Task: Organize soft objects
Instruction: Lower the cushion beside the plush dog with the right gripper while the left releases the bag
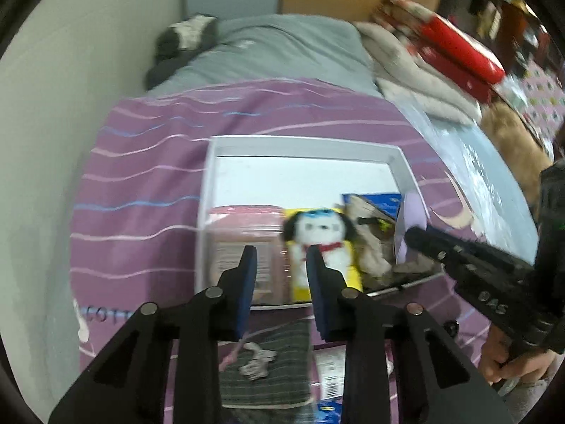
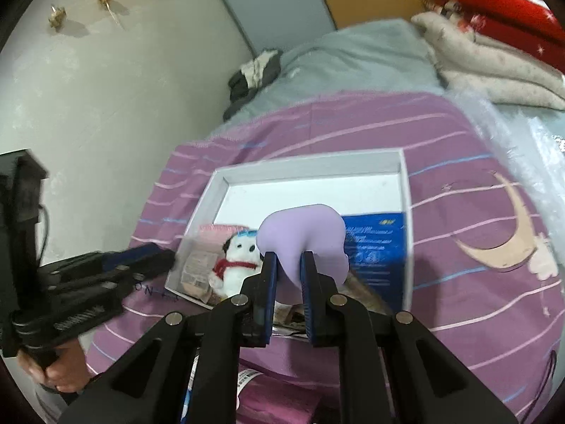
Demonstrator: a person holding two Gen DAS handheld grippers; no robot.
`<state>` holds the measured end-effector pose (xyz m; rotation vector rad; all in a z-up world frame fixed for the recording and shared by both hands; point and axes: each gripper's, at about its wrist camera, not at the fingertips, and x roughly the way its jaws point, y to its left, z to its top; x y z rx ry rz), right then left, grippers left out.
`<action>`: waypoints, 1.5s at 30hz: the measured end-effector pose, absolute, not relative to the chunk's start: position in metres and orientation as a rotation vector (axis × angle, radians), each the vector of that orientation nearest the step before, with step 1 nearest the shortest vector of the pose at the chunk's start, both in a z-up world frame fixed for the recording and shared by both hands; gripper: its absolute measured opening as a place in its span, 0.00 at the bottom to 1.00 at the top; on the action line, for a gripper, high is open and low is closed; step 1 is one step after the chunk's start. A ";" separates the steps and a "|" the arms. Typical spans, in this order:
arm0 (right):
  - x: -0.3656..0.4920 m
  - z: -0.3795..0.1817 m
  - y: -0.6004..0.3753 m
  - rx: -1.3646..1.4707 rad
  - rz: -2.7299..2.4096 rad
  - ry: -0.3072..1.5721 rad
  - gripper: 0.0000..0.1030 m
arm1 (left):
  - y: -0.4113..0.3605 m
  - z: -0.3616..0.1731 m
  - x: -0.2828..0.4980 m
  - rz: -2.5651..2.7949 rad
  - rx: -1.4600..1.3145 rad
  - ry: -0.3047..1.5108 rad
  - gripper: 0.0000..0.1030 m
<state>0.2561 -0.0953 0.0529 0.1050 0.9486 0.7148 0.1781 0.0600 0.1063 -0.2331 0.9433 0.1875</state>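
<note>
Right gripper (image 2: 289, 259) clamped on a smooth, rounded lilac pad (image 2: 303, 243), held above the shallow white cardboard box (image 2: 310, 164); left gripper (image 1: 281, 254) part-open, empty – fluffy white plush dog (image 1: 319, 236) lying inside the box, on striped purple bedding (image 1: 141, 162).

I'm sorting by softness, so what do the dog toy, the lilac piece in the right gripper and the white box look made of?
Dog toy: plush fabric, fuzzy white pile, red scarf. Lilac piece: probably foam or silicone; smooth, matte, rounded edges, pinched in the right gripper. White box: likely cardboard; thin, stiff, matte walls with sharp corners.
</note>
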 end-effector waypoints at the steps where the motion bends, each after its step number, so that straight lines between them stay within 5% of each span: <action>1: 0.257 0.048 -0.090 0.088 0.706 0.966 0.12 | 0.065 0.105 0.173 0.202 -0.243 0.930 0.29; 16: 0.246 0.078 -0.057 0.044 0.676 1.005 0.11 | 0.112 0.086 0.133 0.268 -0.398 0.845 0.30; 28: 0.264 0.044 0.019 -0.304 0.419 1.174 0.12 | 0.125 0.079 0.122 0.274 -0.417 0.851 0.30; 45: 0.269 0.034 0.014 -0.038 0.525 1.361 0.11 | 0.128 0.078 0.119 0.239 -0.433 0.859 0.30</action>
